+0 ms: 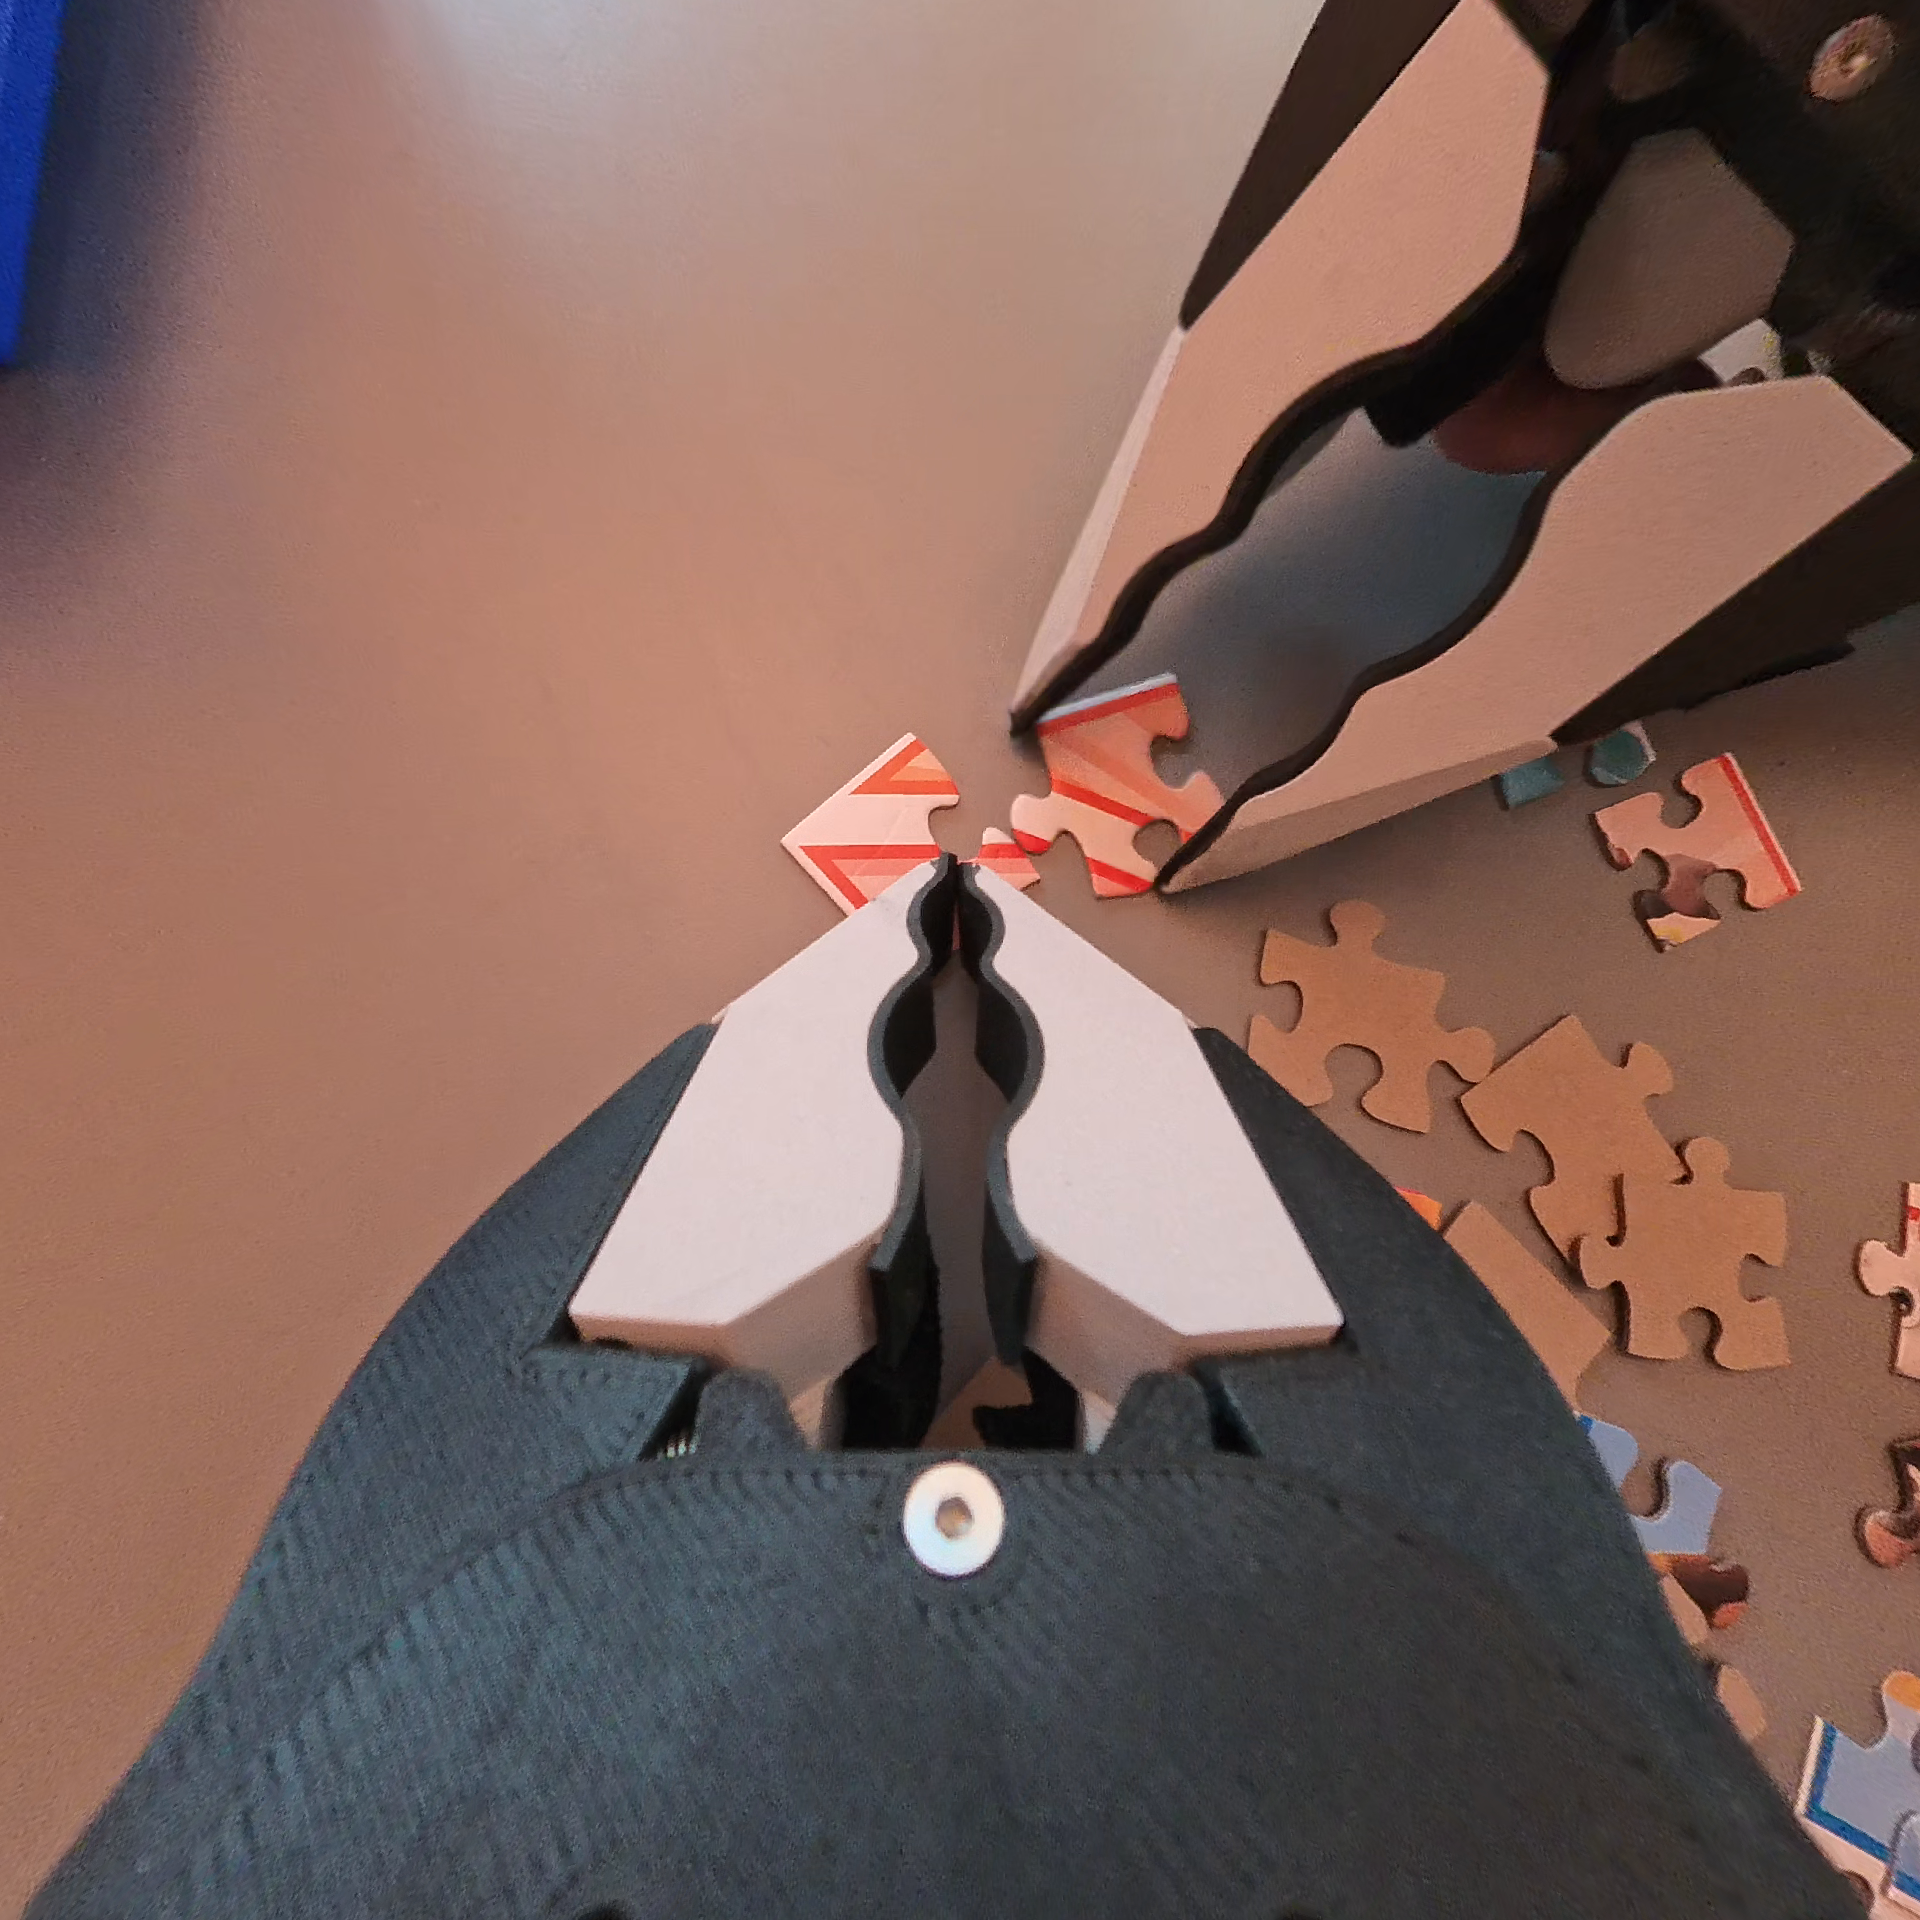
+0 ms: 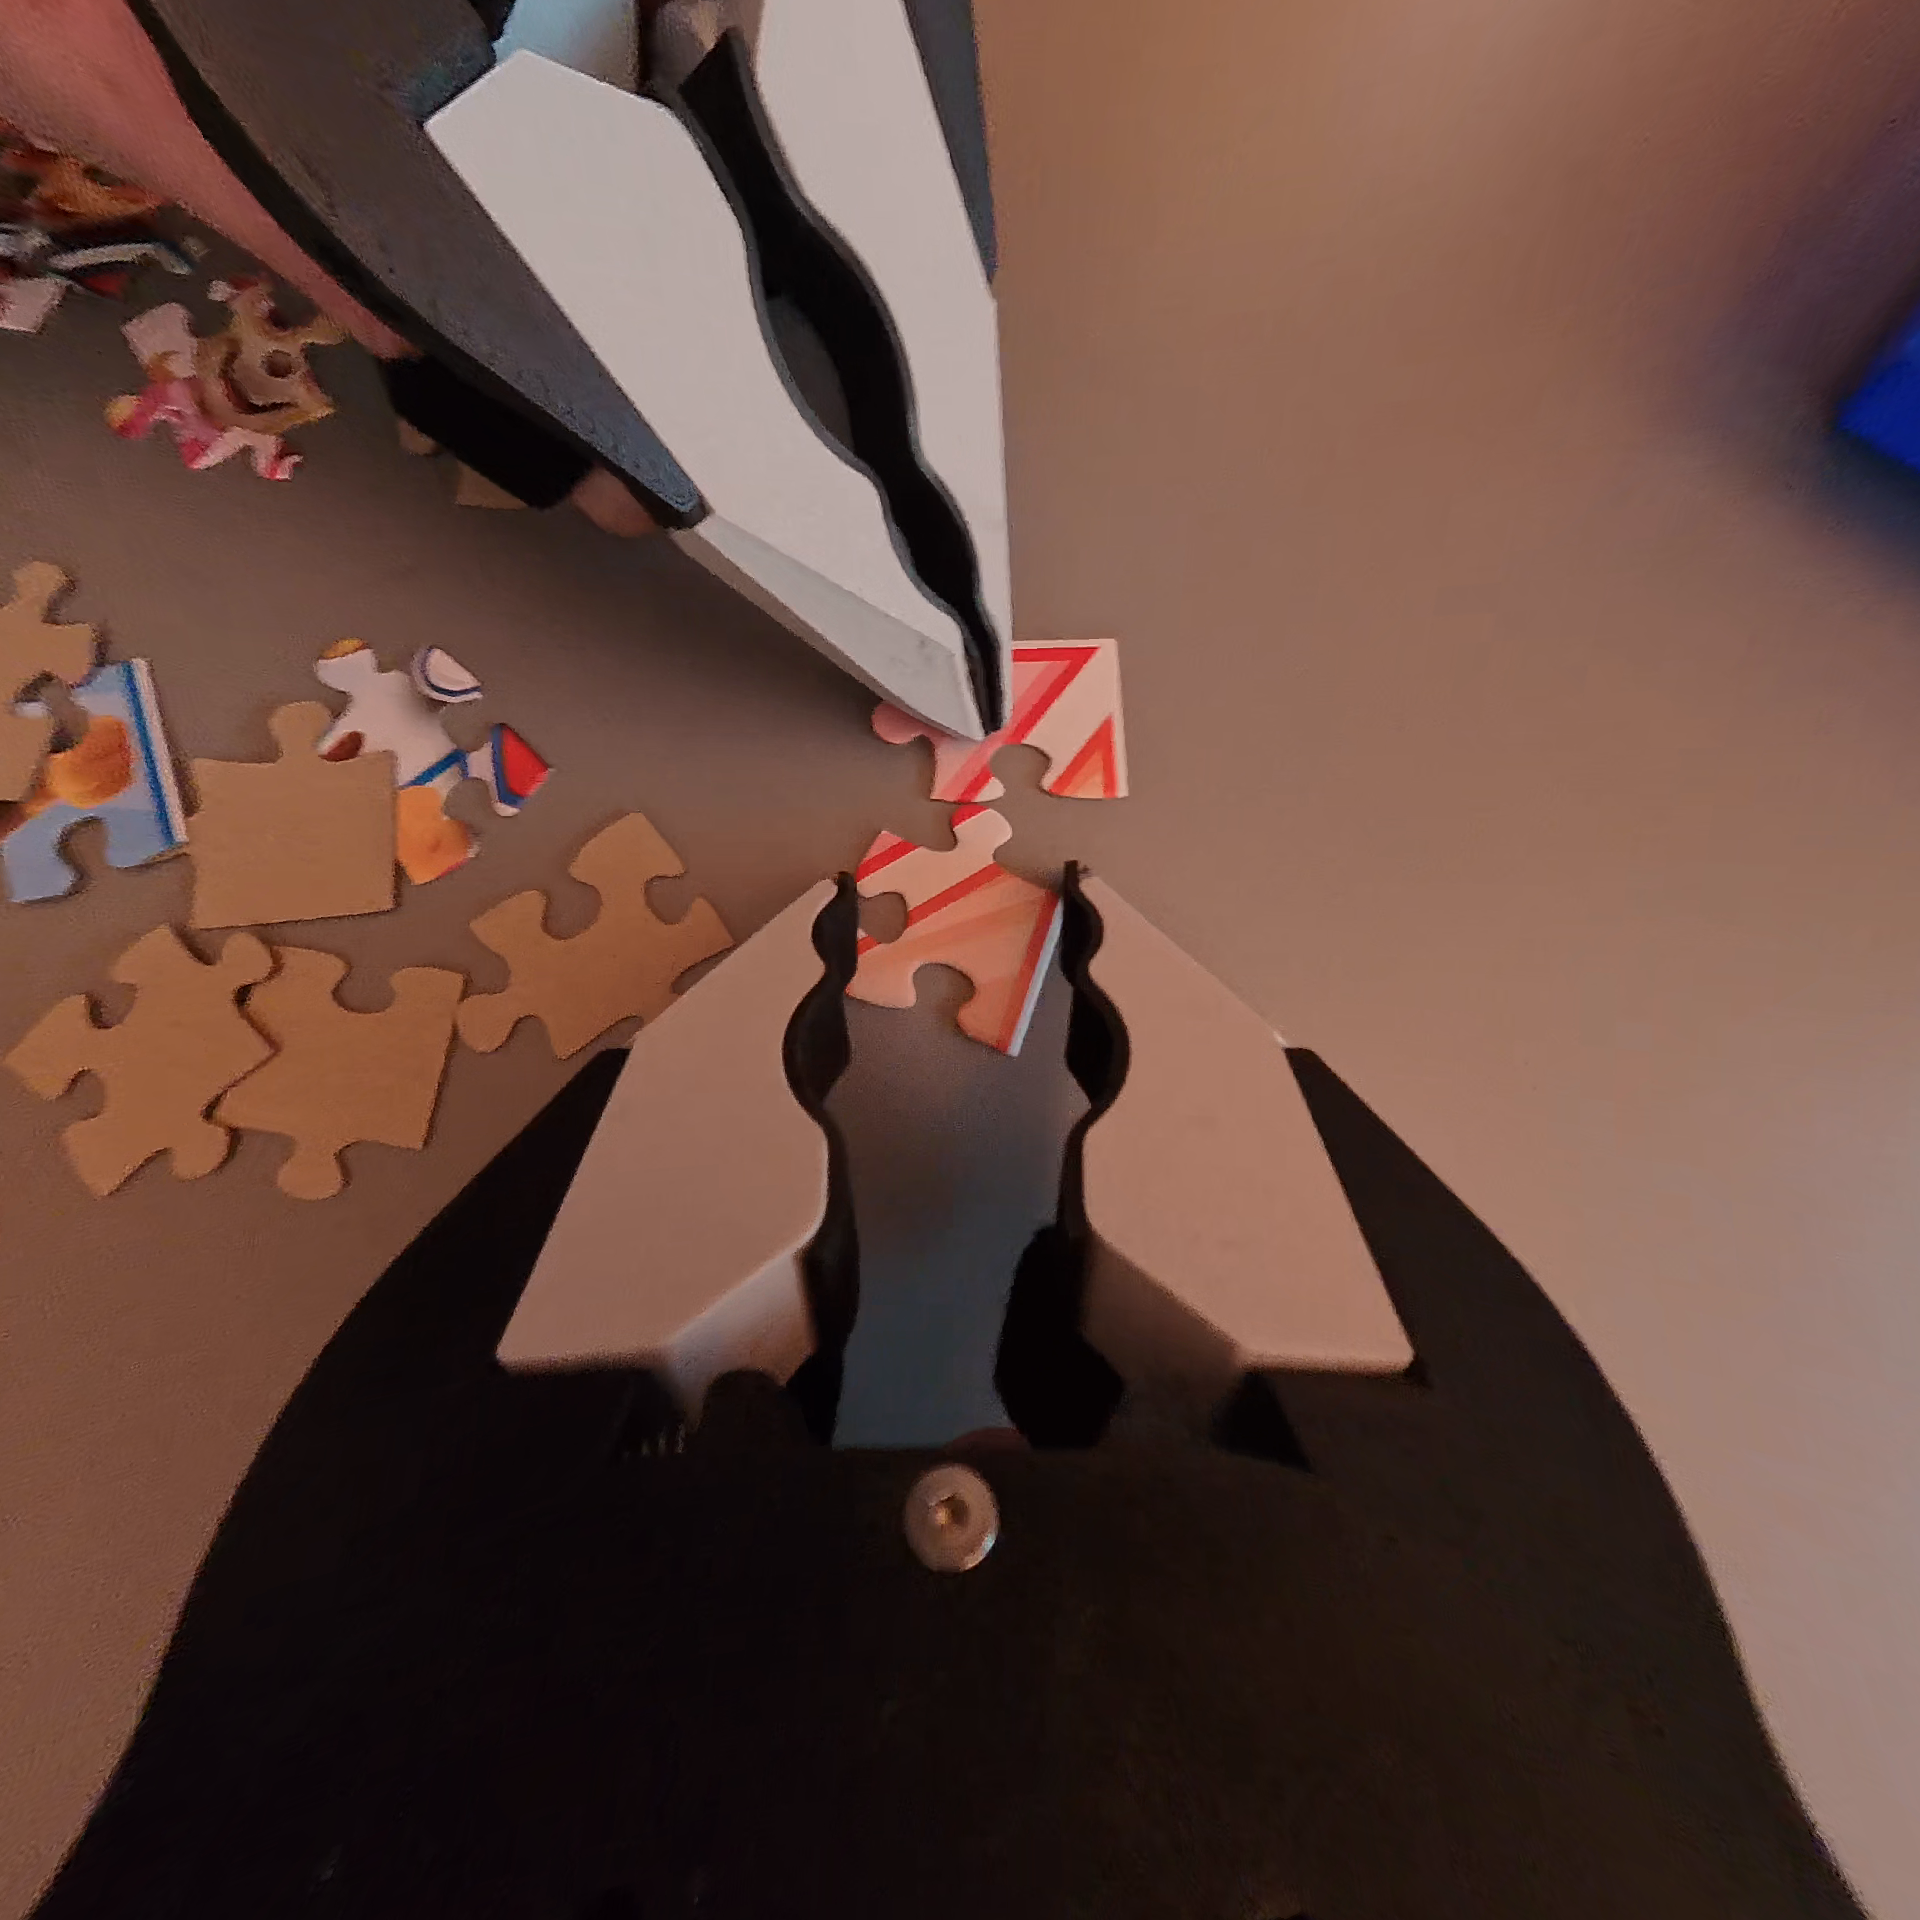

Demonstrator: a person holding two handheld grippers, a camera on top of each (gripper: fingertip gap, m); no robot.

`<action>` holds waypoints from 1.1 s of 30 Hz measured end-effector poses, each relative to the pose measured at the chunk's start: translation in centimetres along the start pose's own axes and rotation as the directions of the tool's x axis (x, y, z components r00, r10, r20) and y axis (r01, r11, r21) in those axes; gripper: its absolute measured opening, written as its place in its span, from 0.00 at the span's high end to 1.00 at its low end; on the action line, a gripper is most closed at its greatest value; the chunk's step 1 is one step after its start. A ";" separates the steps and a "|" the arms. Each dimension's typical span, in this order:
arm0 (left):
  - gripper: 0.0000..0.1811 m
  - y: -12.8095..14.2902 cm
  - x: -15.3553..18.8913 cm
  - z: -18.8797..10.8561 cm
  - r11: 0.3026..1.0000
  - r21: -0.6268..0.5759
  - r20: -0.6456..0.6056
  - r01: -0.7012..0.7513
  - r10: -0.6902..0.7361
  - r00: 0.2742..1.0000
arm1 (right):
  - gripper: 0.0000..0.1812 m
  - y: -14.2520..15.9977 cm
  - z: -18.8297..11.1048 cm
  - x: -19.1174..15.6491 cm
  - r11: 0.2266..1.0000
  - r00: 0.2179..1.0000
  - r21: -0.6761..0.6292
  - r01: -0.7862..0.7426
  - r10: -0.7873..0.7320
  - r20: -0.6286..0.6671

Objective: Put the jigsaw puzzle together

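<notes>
On the brown table (image 1: 520,520), the left gripper (image 1: 954,868) points down and forward, its jaws pressed together with the tips resting on a corner piece (image 1: 878,831) striped in red, orange and white. Whether those tips pinch the piece or only press on it cannot be told. In the right wrist view the same gripper (image 2: 987,717) comes in from the upper left, tilted steeply, with a gloved hand (image 2: 499,447) behind it.

Facing it, the right gripper (image 2: 961,883) has its jaws apart, one tip at each side of a second striped piece (image 2: 956,935) that lies between them; contact is unclear. From the left wrist view this gripper (image 1: 1091,800) reaches in from the upper right, straddling that piece (image 1: 1112,795).

Both striped pieces lie face up, just beside each other with a narrow gap, a knob of one aimed at a notch of the other, not joined.

Off to the side lie loose pieces: several face down showing plain cardboard (image 2: 301,1049), others face up with blue, white and orange print (image 2: 436,748). A blue object (image 2: 1886,405) sits blurred at the far edge. No writing can be read.
</notes>
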State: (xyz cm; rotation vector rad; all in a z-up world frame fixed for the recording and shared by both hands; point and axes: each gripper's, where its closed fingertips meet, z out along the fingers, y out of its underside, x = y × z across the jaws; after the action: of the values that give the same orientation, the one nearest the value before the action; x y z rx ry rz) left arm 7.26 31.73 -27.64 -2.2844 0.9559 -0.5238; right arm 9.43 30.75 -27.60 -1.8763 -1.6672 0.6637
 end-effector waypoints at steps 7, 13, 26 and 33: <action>1.00 0.0 0.0 0.0 1.000 0.004 -0.003 0.002 -0.002 1.000 | 0.91 -0.4 0.4 0.1 1.000 0.998 0.000 -0.003 0.003 0.062; 1.00 0.0 0.0 0.0 1.000 0.003 -0.005 0.002 -0.002 1.000 | 0.91 -0.4 0.3 0.0 0.998 0.996 0.054 -0.032 0.028 0.081; 0.99 0.0 0.4 -0.2 1.000 -0.020 -0.047 -0.006 0.005 0.999 | 1.00 -0.6 -0.2 -0.5 0.995 0.997 0.098 0.008 -0.015 0.071; 0.97 0.1 -0.1 -0.3 0.999 -0.039 -0.025 -0.027 0.026 0.999 | 0.79 -0.4 -1.0 3.8 0.998 0.999 0.061 0.013 -0.011 -0.037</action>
State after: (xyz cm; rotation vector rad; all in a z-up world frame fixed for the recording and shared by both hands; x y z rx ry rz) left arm 6.95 31.64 -27.45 -2.3019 1.0151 -0.5272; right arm 10.28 34.44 -26.61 -1.8235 -1.6153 0.6639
